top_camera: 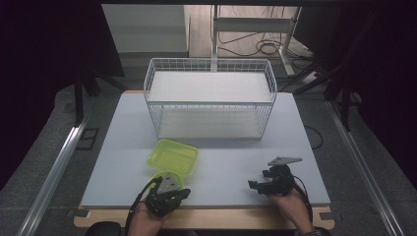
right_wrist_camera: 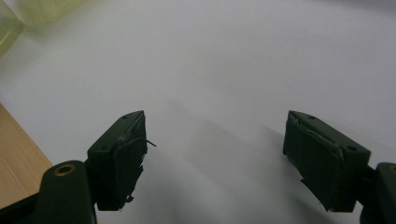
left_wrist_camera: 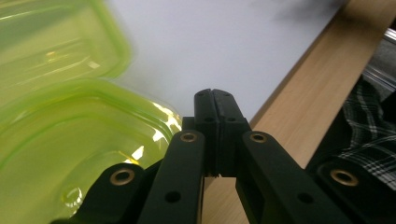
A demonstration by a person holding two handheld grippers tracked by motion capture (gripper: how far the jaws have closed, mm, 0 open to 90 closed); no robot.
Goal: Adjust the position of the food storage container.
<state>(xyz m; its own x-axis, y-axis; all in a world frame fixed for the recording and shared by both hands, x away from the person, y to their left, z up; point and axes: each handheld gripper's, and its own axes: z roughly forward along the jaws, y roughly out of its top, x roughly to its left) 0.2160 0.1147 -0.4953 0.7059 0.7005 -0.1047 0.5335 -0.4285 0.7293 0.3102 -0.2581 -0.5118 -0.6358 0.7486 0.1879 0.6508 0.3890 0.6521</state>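
Observation:
A shallow translucent green container (top_camera: 174, 155) lies on the white table (top_camera: 231, 162), left of centre. A second green piece (top_camera: 158, 175), lid or tub I cannot tell, rests just in front of it. In the left gripper view they are the far container (left_wrist_camera: 56, 42) and the near piece (left_wrist_camera: 70, 149), both left of the jaws. My left gripper (top_camera: 185, 193) (left_wrist_camera: 215, 95) is shut on nothing, beside the near piece at the table's front edge. Farther right, my right gripper (top_camera: 259, 180) (right_wrist_camera: 215, 140) is open over bare table, pointing left toward the container (right_wrist_camera: 42, 9).
A white wire basket rack (top_camera: 210, 98) with two tiers stands at the back centre of the table. A wooden strip (top_camera: 221, 216) runs along the front edge. Metal rails (top_camera: 59, 167) flank the table on the floor, and cables lie beyond.

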